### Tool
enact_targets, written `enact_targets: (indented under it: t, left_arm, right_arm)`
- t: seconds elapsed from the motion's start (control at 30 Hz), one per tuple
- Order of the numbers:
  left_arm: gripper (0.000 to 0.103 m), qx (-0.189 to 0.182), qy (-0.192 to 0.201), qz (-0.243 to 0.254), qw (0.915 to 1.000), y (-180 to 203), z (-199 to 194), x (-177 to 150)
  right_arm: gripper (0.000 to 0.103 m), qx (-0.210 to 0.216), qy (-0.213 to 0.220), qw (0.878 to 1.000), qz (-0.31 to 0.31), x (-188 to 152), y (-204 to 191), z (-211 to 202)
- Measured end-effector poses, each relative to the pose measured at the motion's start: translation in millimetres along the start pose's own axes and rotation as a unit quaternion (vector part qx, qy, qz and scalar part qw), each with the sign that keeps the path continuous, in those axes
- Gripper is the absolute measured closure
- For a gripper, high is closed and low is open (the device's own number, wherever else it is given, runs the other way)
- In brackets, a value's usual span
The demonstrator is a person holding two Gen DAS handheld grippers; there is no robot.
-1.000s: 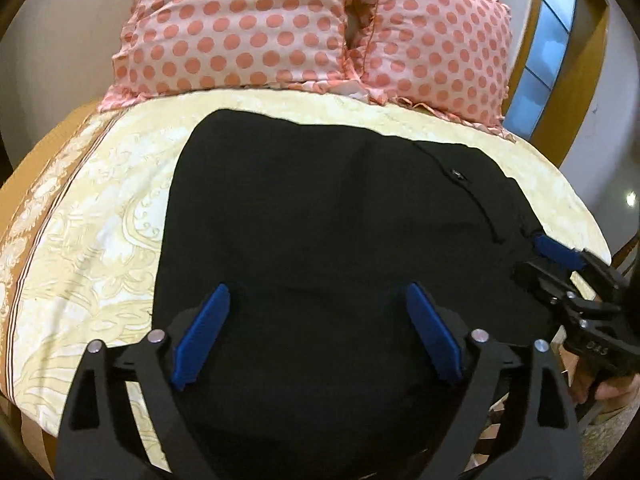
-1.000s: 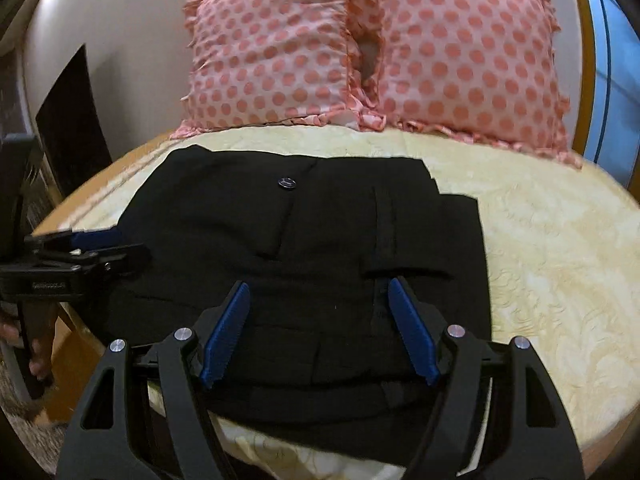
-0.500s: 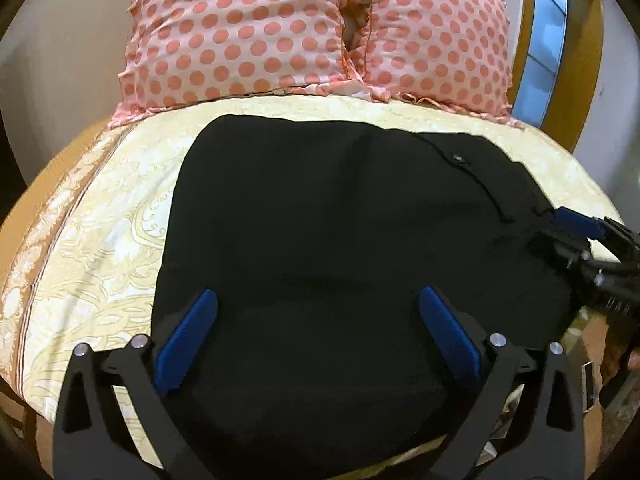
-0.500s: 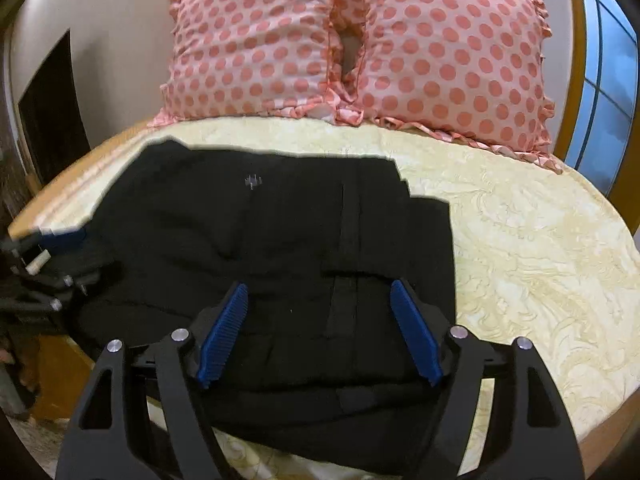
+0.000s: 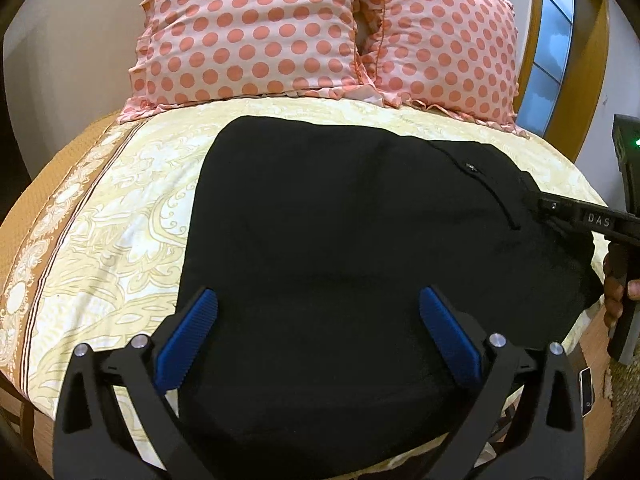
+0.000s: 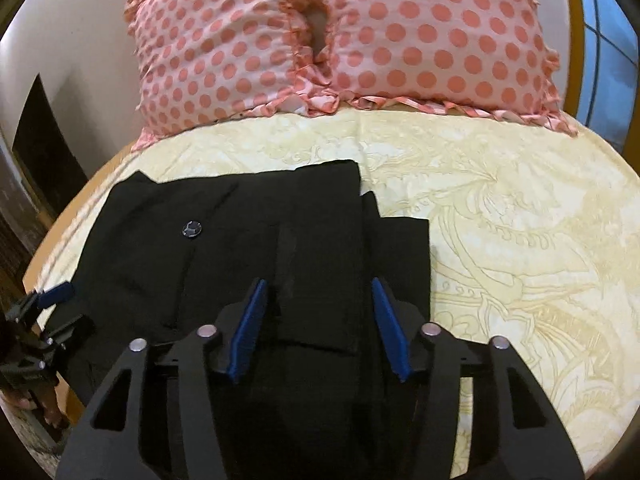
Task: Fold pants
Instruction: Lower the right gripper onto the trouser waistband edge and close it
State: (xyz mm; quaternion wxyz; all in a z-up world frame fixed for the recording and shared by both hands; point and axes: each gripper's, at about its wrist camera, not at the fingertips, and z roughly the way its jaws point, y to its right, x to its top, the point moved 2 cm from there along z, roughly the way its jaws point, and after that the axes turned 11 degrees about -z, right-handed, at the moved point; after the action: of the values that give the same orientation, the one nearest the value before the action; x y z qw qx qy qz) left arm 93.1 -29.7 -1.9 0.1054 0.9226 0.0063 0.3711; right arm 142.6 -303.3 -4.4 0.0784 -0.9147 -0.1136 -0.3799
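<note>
Black pants (image 6: 248,264), belt loop (image 6: 286,264) only right-view.

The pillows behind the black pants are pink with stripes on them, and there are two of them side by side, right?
Not quite. The two pillows do sit side by side behind the black pants, and they are pink, but the pattern is dots, not stripes. The right wrist view shows the round coral dots clearly, and the left wrist view shows the same.

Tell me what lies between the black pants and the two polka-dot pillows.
Only a bare strip of the cream patterned bedsheet separates the pants from the pillows; the right wrist view shows it best.
</note>
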Motion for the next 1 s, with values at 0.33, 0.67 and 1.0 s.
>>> enact_targets:
  t: [0.33, 0.67, 1.0]
  left_arm:
    - [0.002, -0.004, -0.001, -0.003, 1.0000, -1, -1, 2]
    - [0.002, 0.001, 0.006, -0.025, 0.9997, -16, -6, 12]
    - [0.002, 0.003, -0.005, -0.049, 0.9988, -34, -2, 12]
  right_arm:
    - [0.089, 0.033, 0.036, 0.999, -0.002, -8, -8, -28]
    - [0.078, -0.029, 0.033, 0.999, 0.007, -34, -10, -42]
    - [0.022, -0.028, 0.023, 0.998, 0.046, -15, 22, -35]
